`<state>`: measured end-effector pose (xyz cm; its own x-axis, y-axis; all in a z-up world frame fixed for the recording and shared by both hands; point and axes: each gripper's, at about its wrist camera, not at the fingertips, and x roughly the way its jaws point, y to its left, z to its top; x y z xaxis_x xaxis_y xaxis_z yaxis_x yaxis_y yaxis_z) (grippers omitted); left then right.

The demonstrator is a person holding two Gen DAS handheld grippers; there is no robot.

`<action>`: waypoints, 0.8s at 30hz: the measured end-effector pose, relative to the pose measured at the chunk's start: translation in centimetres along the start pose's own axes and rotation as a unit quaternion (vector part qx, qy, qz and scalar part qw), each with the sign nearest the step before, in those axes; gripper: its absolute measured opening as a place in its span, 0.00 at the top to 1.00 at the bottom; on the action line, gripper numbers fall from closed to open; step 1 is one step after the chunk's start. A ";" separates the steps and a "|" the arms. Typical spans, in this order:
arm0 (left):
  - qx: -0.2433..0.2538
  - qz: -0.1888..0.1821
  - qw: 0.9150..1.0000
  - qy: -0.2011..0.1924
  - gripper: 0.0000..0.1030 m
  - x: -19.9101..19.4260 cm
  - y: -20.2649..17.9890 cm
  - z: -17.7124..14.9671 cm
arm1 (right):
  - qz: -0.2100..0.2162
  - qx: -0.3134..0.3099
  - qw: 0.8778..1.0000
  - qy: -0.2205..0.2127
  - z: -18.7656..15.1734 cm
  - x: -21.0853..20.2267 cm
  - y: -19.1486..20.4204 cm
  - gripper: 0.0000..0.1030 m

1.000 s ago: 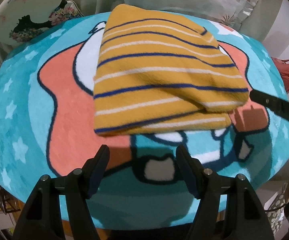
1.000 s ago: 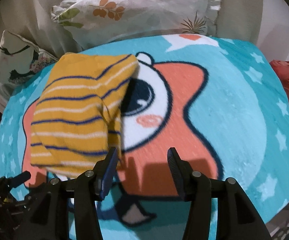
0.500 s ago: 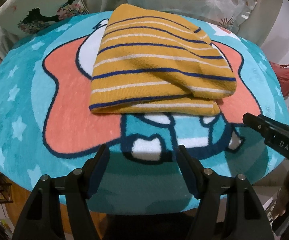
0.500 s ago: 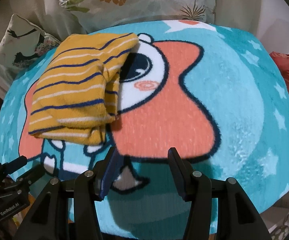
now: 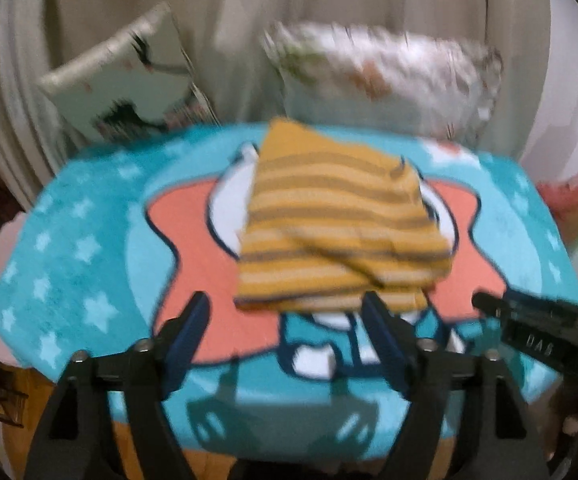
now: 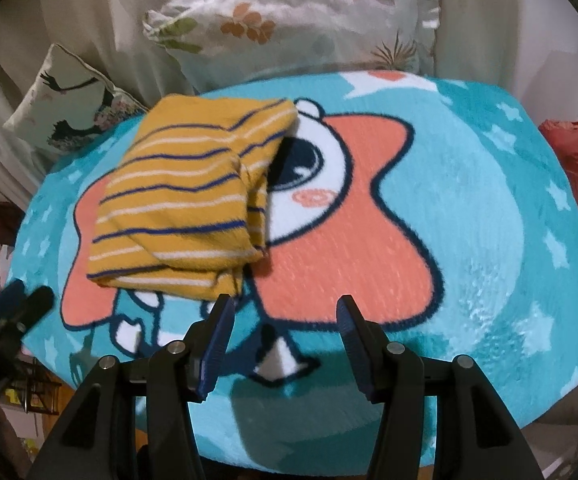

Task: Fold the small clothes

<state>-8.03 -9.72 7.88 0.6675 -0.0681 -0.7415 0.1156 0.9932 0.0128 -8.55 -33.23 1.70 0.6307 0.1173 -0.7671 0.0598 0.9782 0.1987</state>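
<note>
A folded yellow striped garment lies on a cartoon mat, with both of your grippers empty in front of it.

Left wrist view, blurred: your left gripper (image 5: 285, 320) hangs with its fingers spread wide and nothing between them, just short of the near edge of the garment (image 5: 341, 232), which sits in the middle of the turquoise mat (image 5: 81, 240). Right wrist view, sharper: your right gripper (image 6: 285, 320) is also spread and empty; the garment (image 6: 193, 196) lies ahead and to its left, a loose flap hanging along its right side. Two pillows (image 6: 289, 28) lean behind the mat. The knit looks soft, light and floppy, so it will probably sag and unfold if lifted by one layer; pinch through all layers at a near corner or along a folded edge.
</note>
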 end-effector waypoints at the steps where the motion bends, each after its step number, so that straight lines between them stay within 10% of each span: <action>1: -0.007 0.011 1.000 -0.023 0.16 -0.7 0.3 0.2 | 0.001 -0.001 1.000 -0.003 0.1 -0.1 0.1 0.44; 17: -0.066 0.088 0.972 -0.205 0.00 -9.0 3.8 2.7 | -0.017 -0.046 0.997 -0.063 -0.1 -2.8 3.3 0.44; 24: -0.050 0.000 0.989 -0.140 0.00 -6.4 4.2 4.7 | -0.016 -0.063 0.996 -0.058 -0.1 -2.5 4.6 0.42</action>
<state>-8.33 -5.58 15.81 0.8464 -0.0780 -0.5267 0.0516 0.9966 -0.0647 -9.95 -29.02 4.45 0.7160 0.0724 -0.6943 -0.0121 0.9957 0.0913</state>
